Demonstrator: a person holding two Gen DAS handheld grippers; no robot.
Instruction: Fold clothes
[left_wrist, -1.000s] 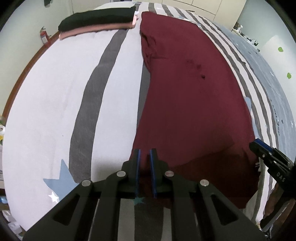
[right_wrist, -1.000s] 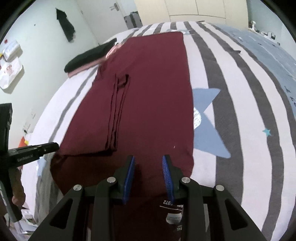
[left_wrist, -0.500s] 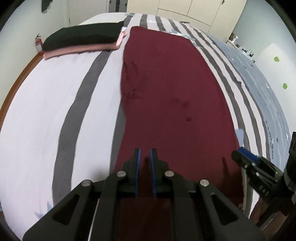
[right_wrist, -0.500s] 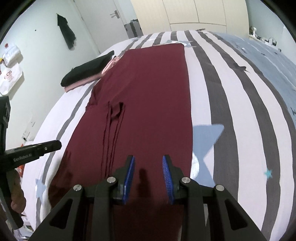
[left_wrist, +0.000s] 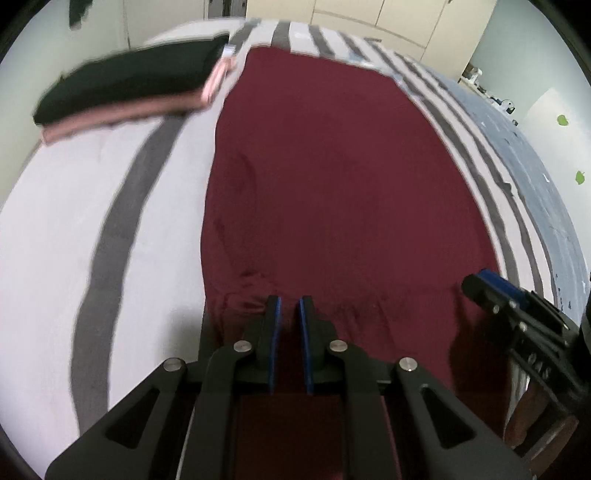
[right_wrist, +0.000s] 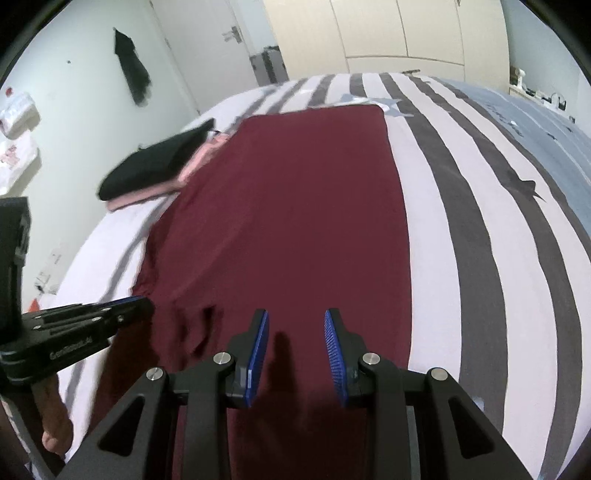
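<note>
A maroon garment lies lengthwise on the striped bed. My left gripper hovers over the garment's near left part, its blue pads almost together on a fold of the cloth. More maroon cloth hangs close under its arms. My right gripper is over the near right part, jaws a little apart, with dark maroon cloth gathered beneath it and carried along. The right gripper shows at the right edge of the left wrist view. In the right wrist view the left gripper shows at the left edge.
A folded stack, black on pink, lies at the far left beside the garment. The bed cover has grey and white stripes. A hand holds the left tool. Wardrobe doors stand behind the bed.
Both grippers have travelled forward along the garment toward its far end, side by side, with the near cloth coming along under them. The folded stack looks closer.
</note>
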